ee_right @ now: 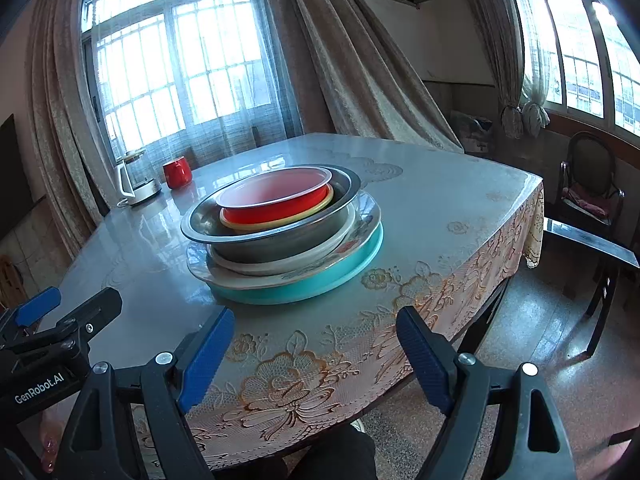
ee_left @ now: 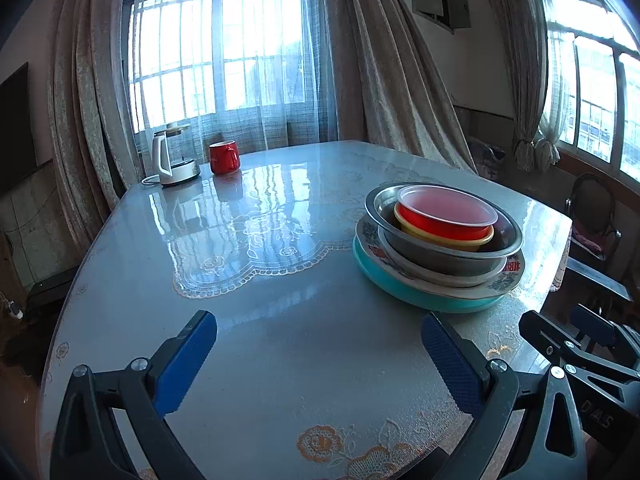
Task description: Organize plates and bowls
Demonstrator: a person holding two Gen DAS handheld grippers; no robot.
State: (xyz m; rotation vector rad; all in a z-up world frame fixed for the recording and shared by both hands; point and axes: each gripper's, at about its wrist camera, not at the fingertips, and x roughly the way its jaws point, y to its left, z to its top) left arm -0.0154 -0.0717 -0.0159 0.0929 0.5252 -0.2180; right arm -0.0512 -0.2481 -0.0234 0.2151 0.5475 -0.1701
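Stack: red plastic bowl [ee_right: 276,198] nested in yellow bowl [ee_right: 280,222], steel basin [ee_right: 276,240], floral plate [ee_right: 360,220], round teal tray [ee_right: 320,284] — largest lowest, likely for stability | Place: glossy table [ee_left: 280,340], near edge | left gripper [ee_left: 320,360] and right gripper [ee_right: 316,356]: spread, empty, held short of stack

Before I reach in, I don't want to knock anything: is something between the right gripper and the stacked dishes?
Nothing visible: only bare tablecloth lies between the open right gripper and the stack.
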